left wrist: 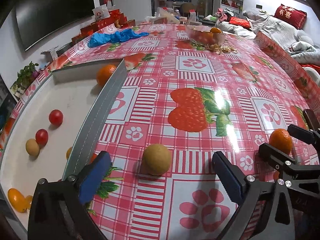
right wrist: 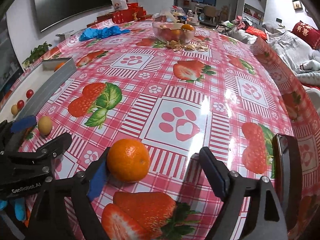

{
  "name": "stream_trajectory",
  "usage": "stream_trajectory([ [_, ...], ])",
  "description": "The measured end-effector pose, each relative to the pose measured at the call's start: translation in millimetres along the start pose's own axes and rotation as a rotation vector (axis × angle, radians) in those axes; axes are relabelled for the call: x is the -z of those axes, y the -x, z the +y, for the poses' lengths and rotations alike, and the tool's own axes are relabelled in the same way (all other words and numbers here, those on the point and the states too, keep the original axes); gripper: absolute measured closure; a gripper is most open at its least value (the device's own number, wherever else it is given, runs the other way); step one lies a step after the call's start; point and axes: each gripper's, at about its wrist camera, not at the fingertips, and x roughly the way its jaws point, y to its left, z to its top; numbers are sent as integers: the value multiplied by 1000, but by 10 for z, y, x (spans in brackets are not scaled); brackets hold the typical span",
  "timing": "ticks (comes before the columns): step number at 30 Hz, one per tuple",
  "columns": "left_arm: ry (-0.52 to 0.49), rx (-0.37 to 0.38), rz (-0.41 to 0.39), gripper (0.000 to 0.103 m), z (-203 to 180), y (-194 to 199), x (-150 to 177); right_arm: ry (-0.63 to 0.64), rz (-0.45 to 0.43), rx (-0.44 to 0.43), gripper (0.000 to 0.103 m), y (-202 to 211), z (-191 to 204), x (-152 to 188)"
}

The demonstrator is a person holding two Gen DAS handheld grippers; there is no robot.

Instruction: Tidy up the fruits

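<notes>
A tan round fruit (left wrist: 157, 159) rests on the strawberry tablecloth between the blue pads of my left gripper (left wrist: 161, 157), which is open and touches nothing. An orange (right wrist: 128, 160) lies on the cloth inside my right gripper (right wrist: 155, 153). It leans against the left pad, the right pad stands well clear, and the jaws are open. The left wrist view also catches the same orange (left wrist: 280, 141) at far right. To the left stands a white tray with a grey rim (left wrist: 104, 104) holding an orange (left wrist: 106, 74), two red cherry tomatoes (left wrist: 56, 117), a tan fruit (left wrist: 32, 147) and yellow tomatoes (left wrist: 17, 200).
A glass bowl (right wrist: 173, 33) with oranges stands at the far middle, with peel scraps (right wrist: 186, 46) in front. Blue gloves (right wrist: 100, 32) lie at the back left. A dark phone (right wrist: 284, 160) lies near the table's right edge. A blue-gloved hand (right wrist: 19, 208) holds the left tool.
</notes>
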Motion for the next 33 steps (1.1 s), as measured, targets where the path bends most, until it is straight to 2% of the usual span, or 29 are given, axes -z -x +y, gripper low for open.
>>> stream_trajectory([
  [4, 0, 0, 0, 1, 0, 1, 0, -9, 4, 2, 11, -10, -14, -1],
  [6, 1, -1, 0, 1, 1, 1, 0, -22, 13, 5, 5, -32, -39, -3],
  [11, 6, -5, 0, 1, 11, -2, 1, -21, 20, 1, 1, -49, -45, -8],
  [33, 6, -7, -1, 1, 12, 0, -1, -15, 24, 5, 0, -63, -23, -1],
])
